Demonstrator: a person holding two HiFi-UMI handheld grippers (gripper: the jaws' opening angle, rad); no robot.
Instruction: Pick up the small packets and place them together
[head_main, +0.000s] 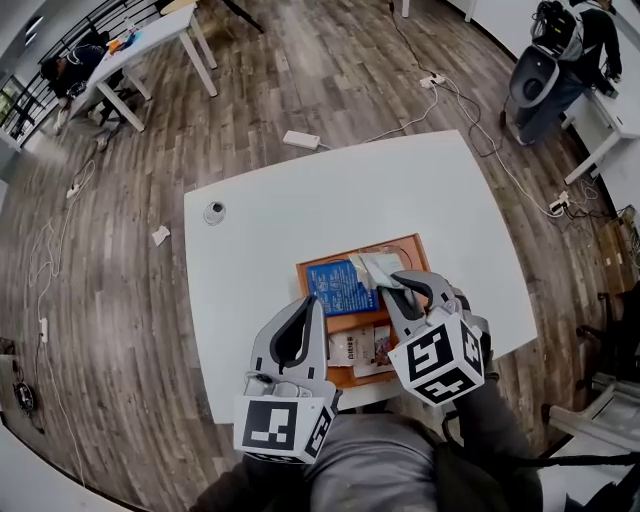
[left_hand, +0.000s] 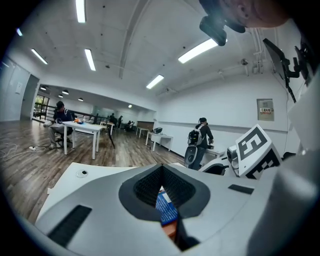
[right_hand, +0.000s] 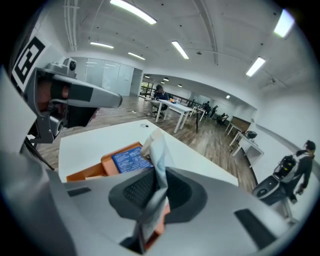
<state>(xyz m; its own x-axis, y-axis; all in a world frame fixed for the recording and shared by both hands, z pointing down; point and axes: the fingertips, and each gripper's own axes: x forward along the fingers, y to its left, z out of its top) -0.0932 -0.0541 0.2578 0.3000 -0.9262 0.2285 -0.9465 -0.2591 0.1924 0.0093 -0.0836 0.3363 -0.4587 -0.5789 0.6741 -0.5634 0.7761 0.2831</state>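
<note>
An orange tray (head_main: 352, 256) lies on the white table (head_main: 300, 210). In it are a blue packet (head_main: 340, 286) and, nearer me, pale printed packets (head_main: 362, 347). My right gripper (head_main: 402, 287) is shut on a thin grey-white packet (head_main: 378, 268), held just above the tray's far right corner. In the right gripper view that packet (right_hand: 156, 155) stands up crumpled between the jaws of my right gripper (right_hand: 158, 186), with the blue packet (right_hand: 131, 160) behind it. My left gripper (head_main: 312, 303) hovers at the tray's left side, shut and empty. Through its jaws in the left gripper view shows the blue packet (left_hand: 166, 207).
A small round object (head_main: 214, 211) sits near the table's far left edge. On the floor lie a power strip (head_main: 301, 139) and cables. A person (head_main: 585, 45) stands at the far right beside another table. A further white table (head_main: 150, 40) is at the far left.
</note>
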